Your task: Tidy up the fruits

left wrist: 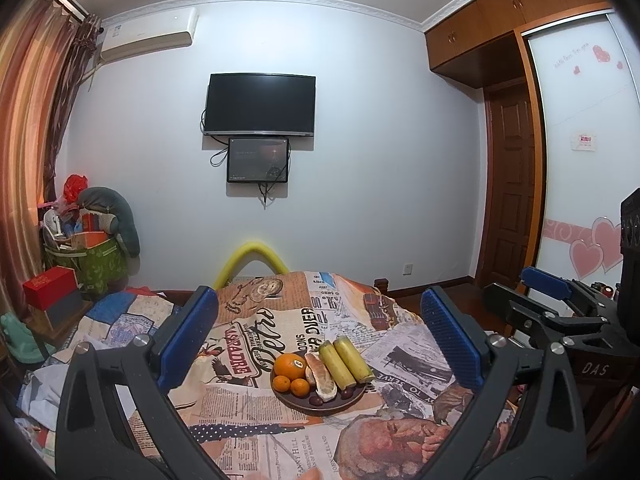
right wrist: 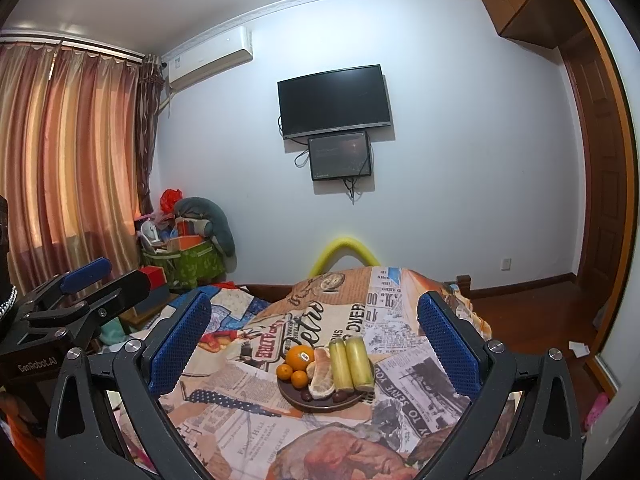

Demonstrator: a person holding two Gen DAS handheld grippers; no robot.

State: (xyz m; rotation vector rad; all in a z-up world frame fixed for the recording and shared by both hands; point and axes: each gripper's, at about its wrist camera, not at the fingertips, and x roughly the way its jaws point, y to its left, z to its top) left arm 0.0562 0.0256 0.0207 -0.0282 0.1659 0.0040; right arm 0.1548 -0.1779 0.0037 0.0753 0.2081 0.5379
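A dark round plate (left wrist: 345, 405) (right wrist: 288, 394) sits on a newspaper-print cloth. On it lie a large orange (left wrist: 289, 365) (right wrist: 301, 357), two small oranges (left wrist: 291, 385) (right wrist: 292, 375), a peeled pomelo wedge (left wrist: 321, 378) (right wrist: 321, 376), two yellow-green cane pieces (left wrist: 347, 360) (right wrist: 350, 362) and a few dark dates (left wrist: 346, 393) (right wrist: 339, 396). My left gripper (left wrist: 320, 332) is open and empty, held back above the plate. My right gripper (right wrist: 314, 332) is open and empty, also short of the plate. Each gripper shows at the edge of the other's view.
The cloth (left wrist: 256, 420) covers a table in front of a bed with a patchwork quilt (left wrist: 120, 320). A yellow foam arch (left wrist: 251, 258) stands behind. A green bag of clutter (left wrist: 90, 256) sits at the left wall. A wardrobe (left wrist: 580, 140) stands on the right.
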